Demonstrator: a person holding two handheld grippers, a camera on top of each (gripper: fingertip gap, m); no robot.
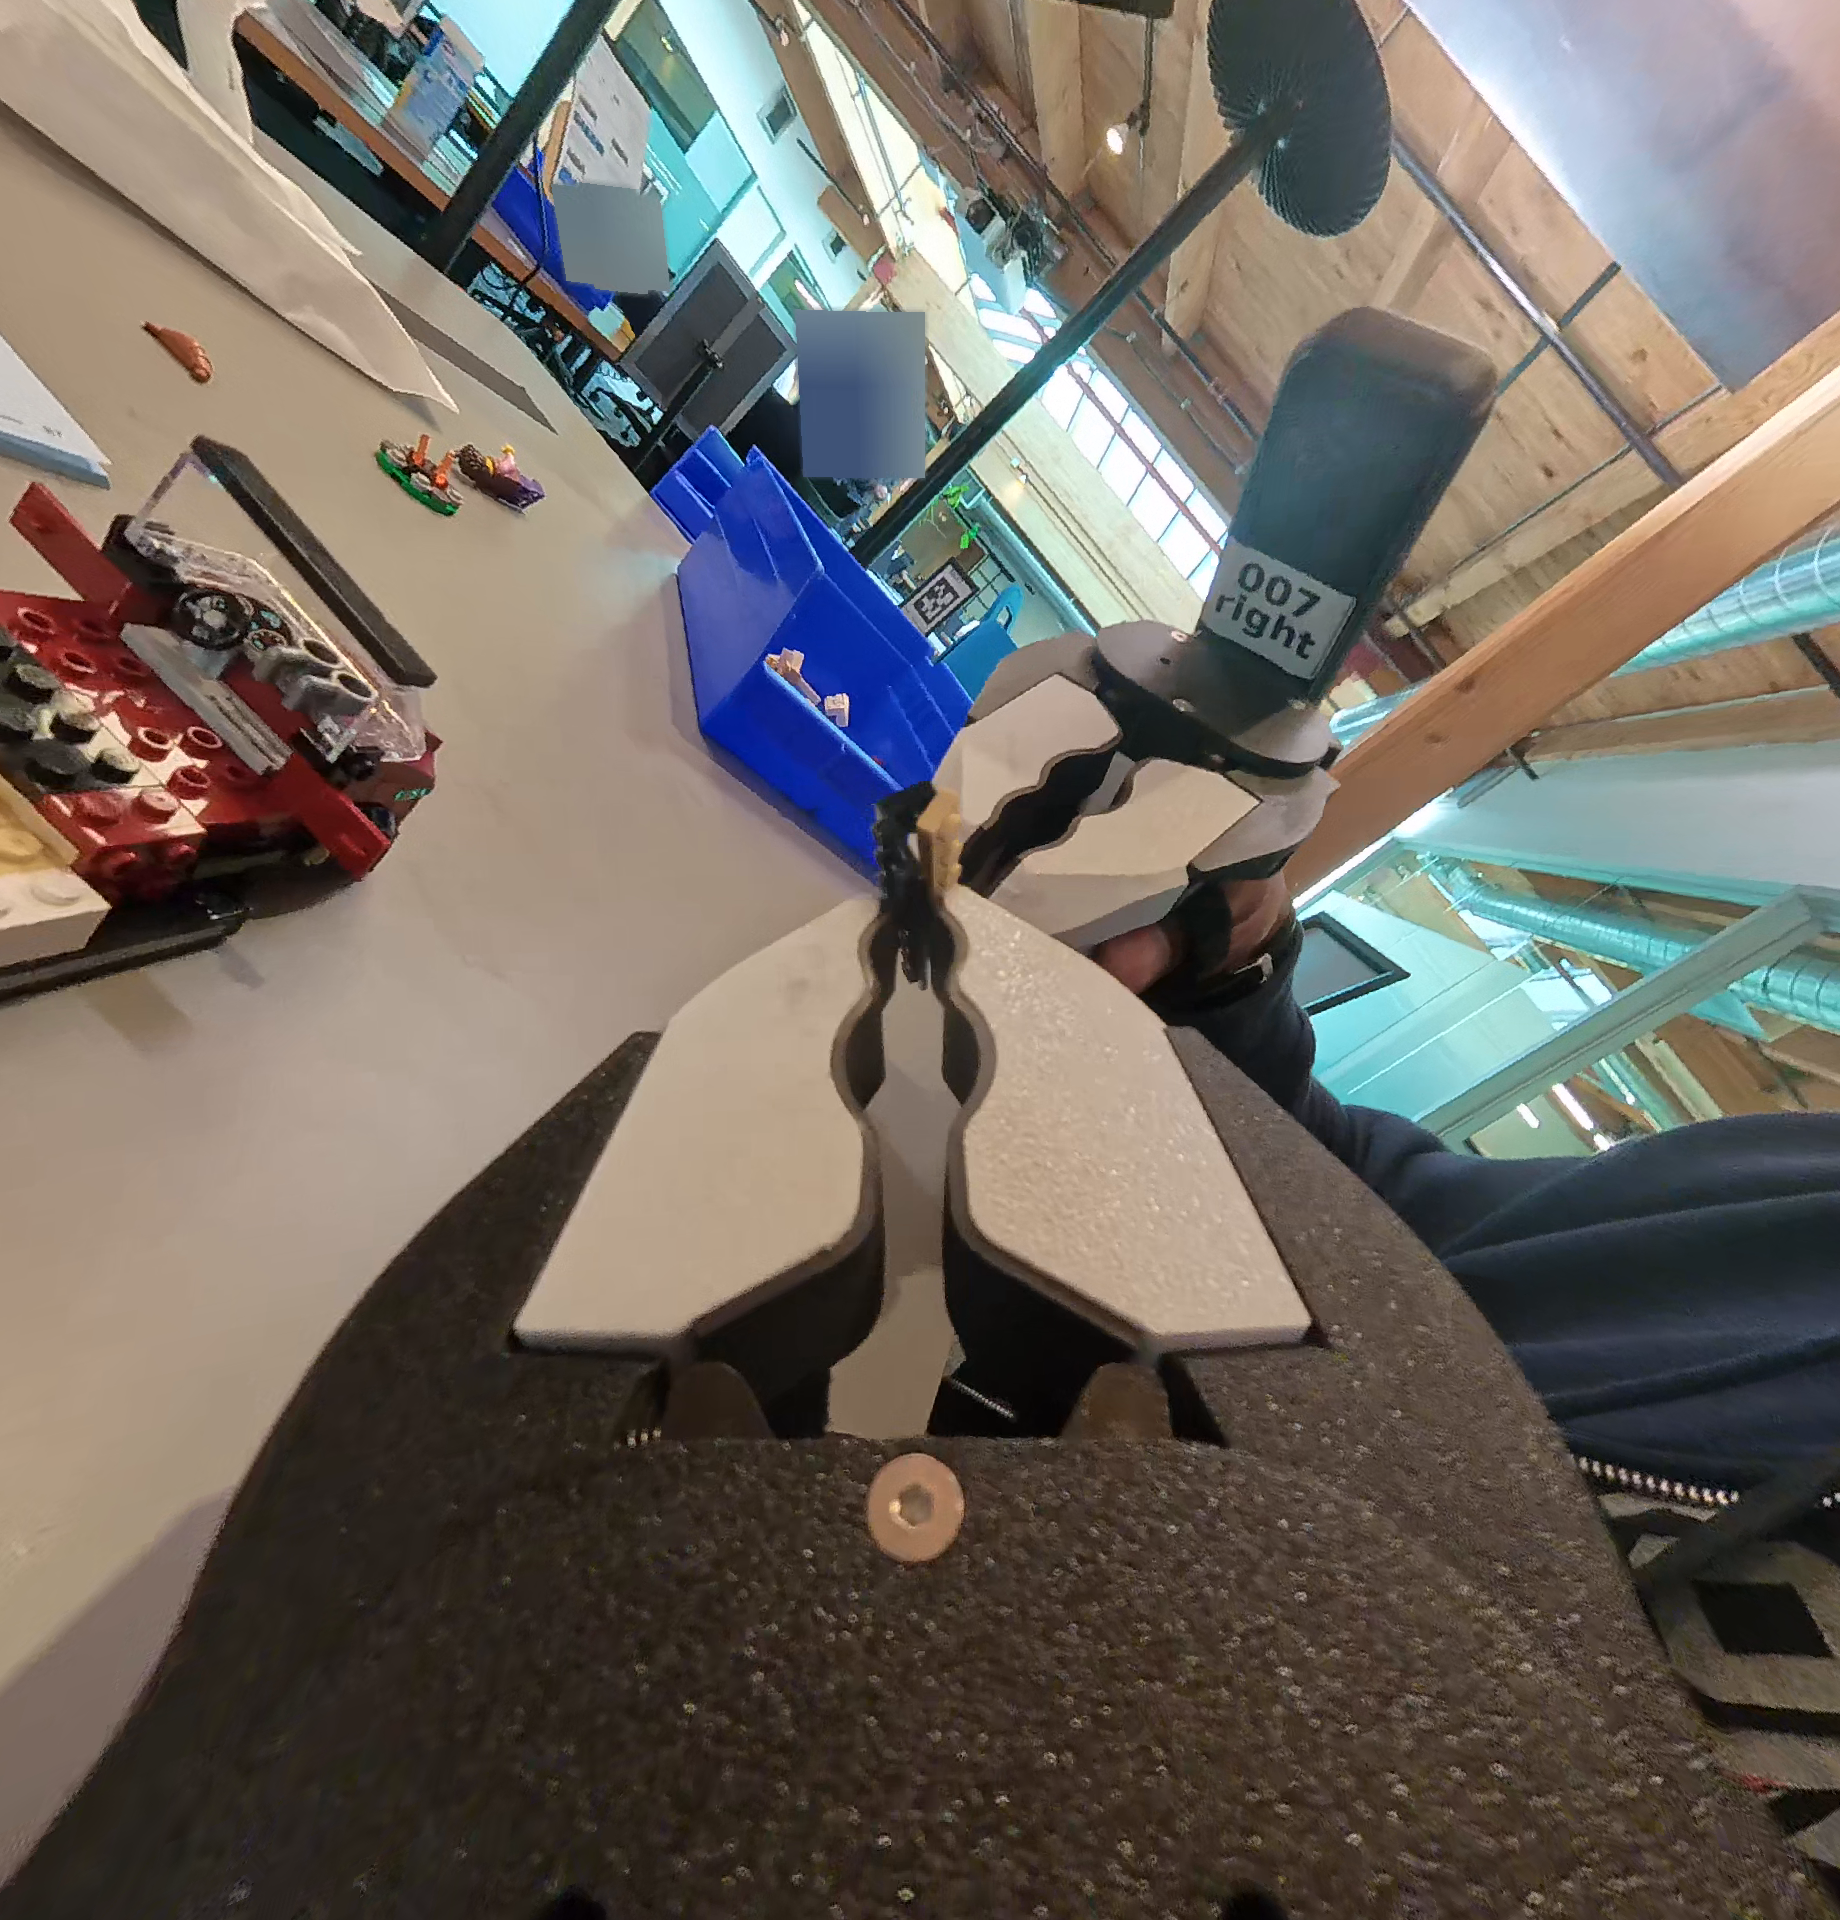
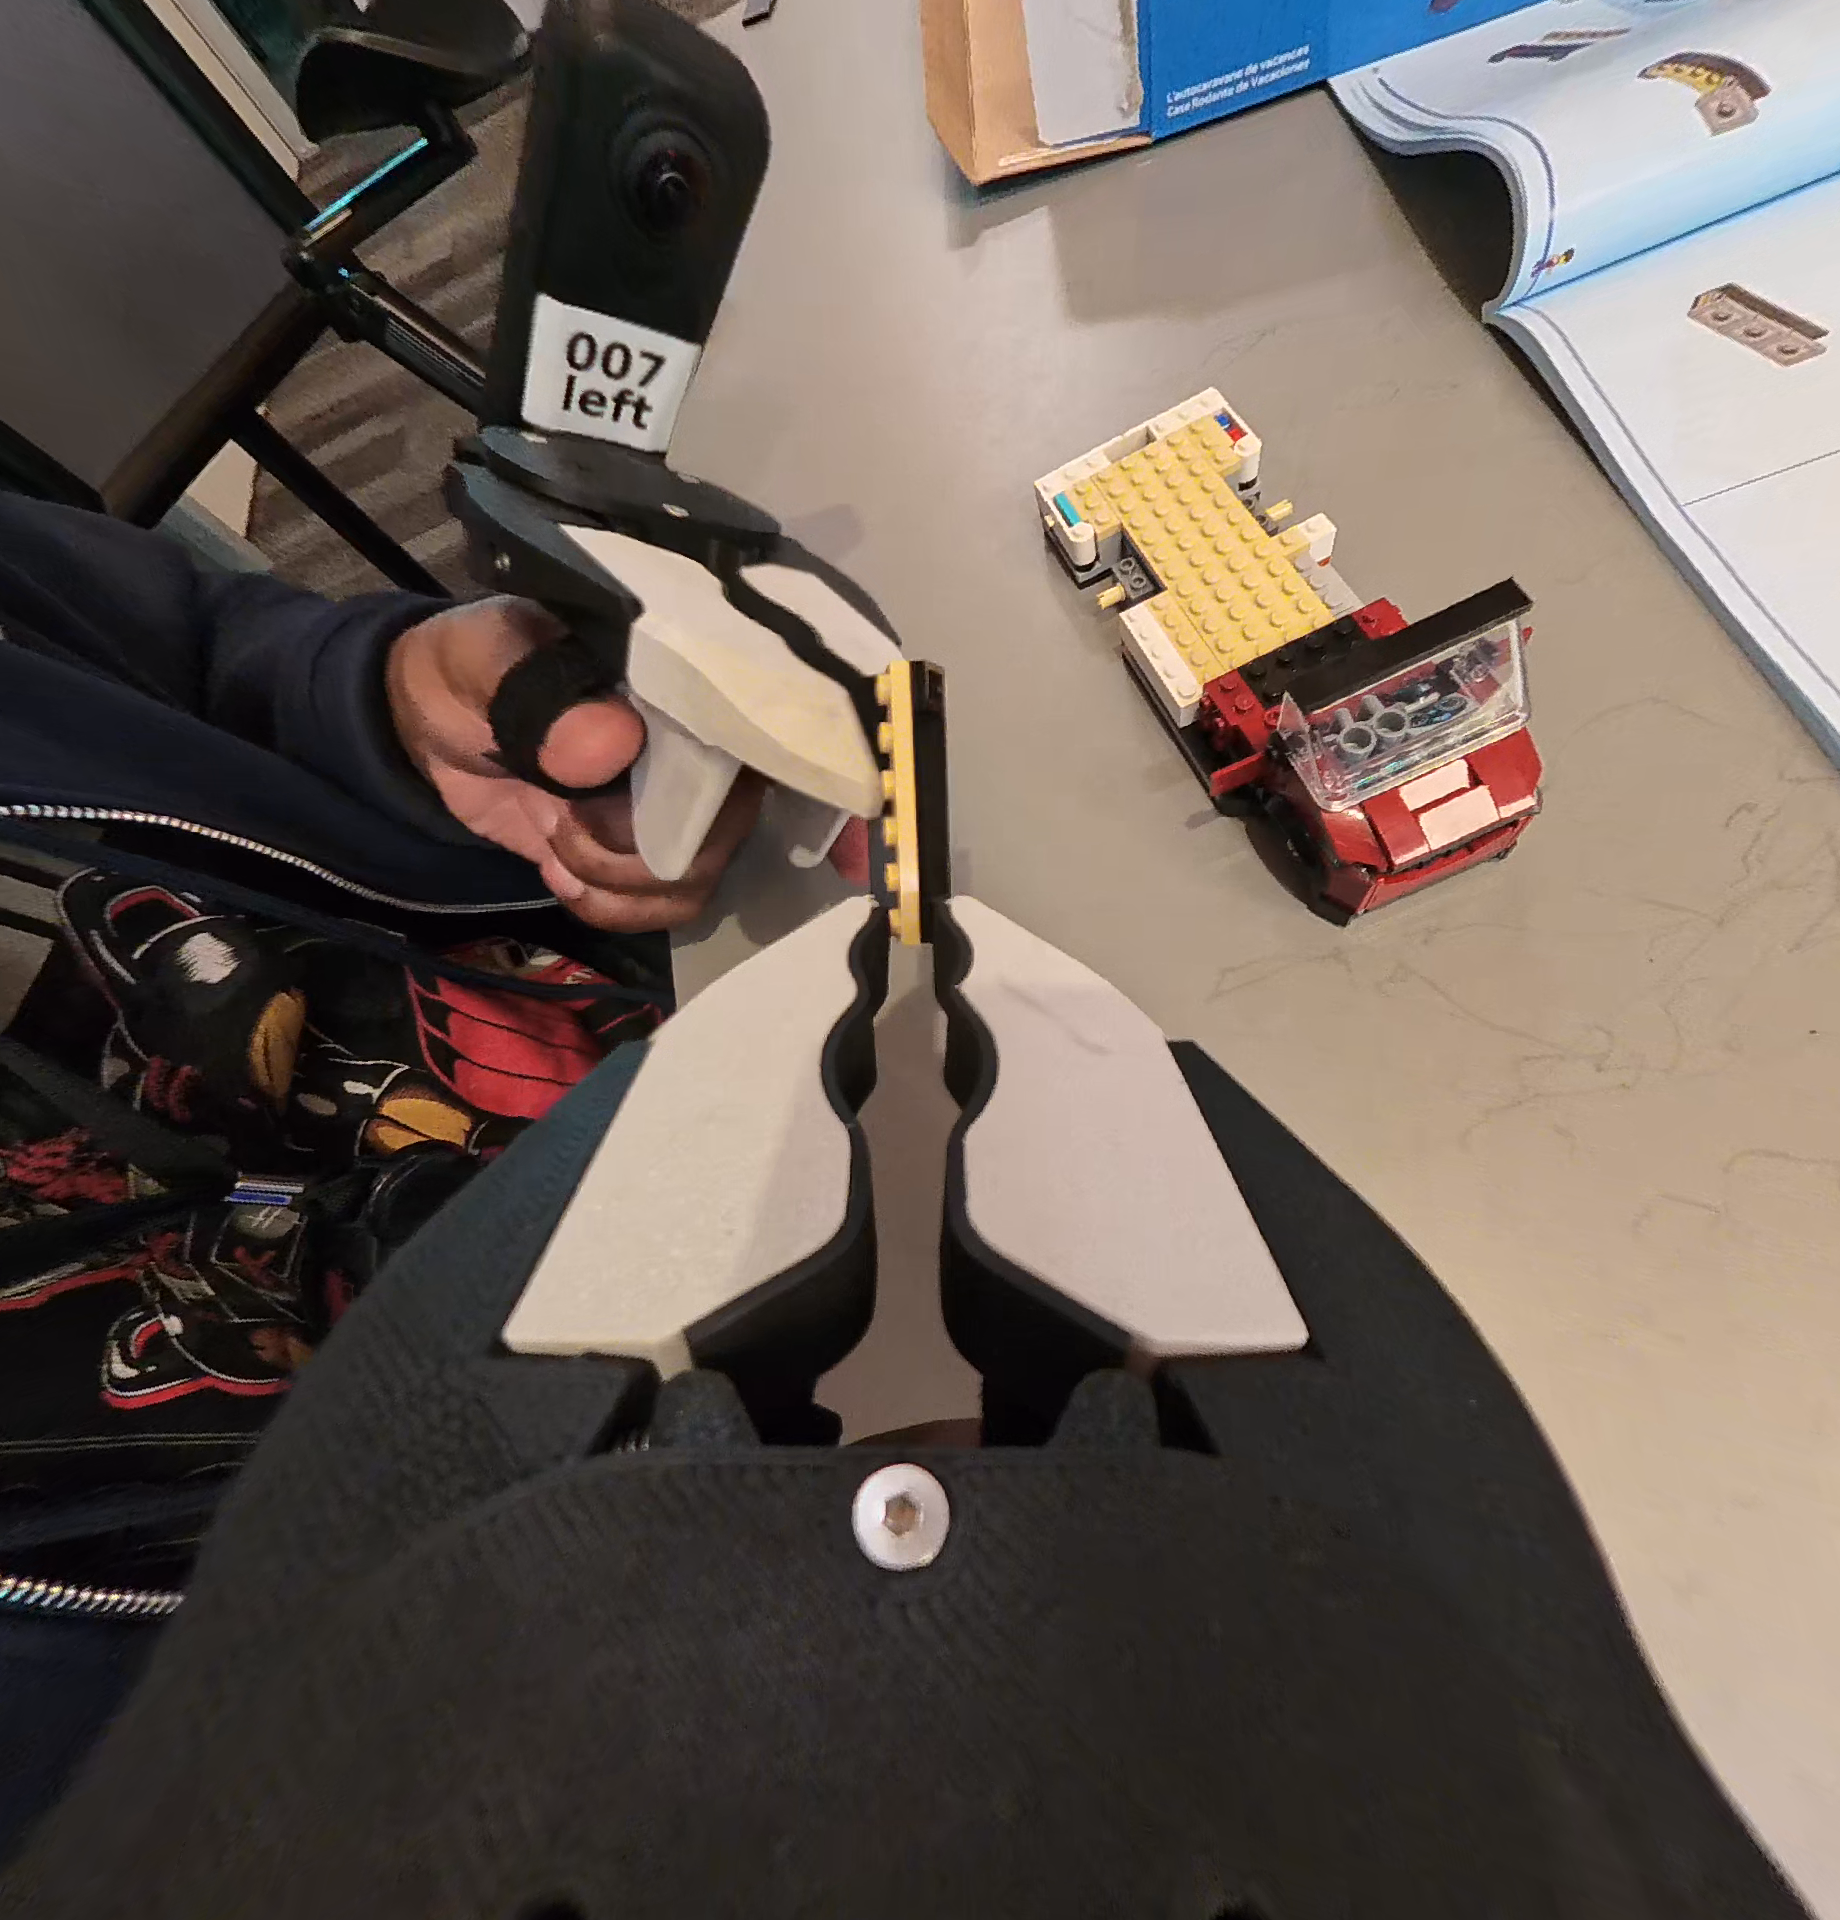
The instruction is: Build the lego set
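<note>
We hold a small stack of toy brick plates, a yellow plate [image 2: 900, 800] on a black plate [image 2: 931, 790], up in the air above the grey table [image 2: 1311, 1195], near the red and yellow brick car [image 2: 1300, 665]. Our right gripper [image 2: 903, 925] pinches the bottom end of the stack, with both pads pressed on it, and our left gripper [image 1: 911, 914] pinches the black edge of the same stack from the side. We seem to be at the squeezing-together step, and we think the plates should stay lined up and held firmly.
</note>
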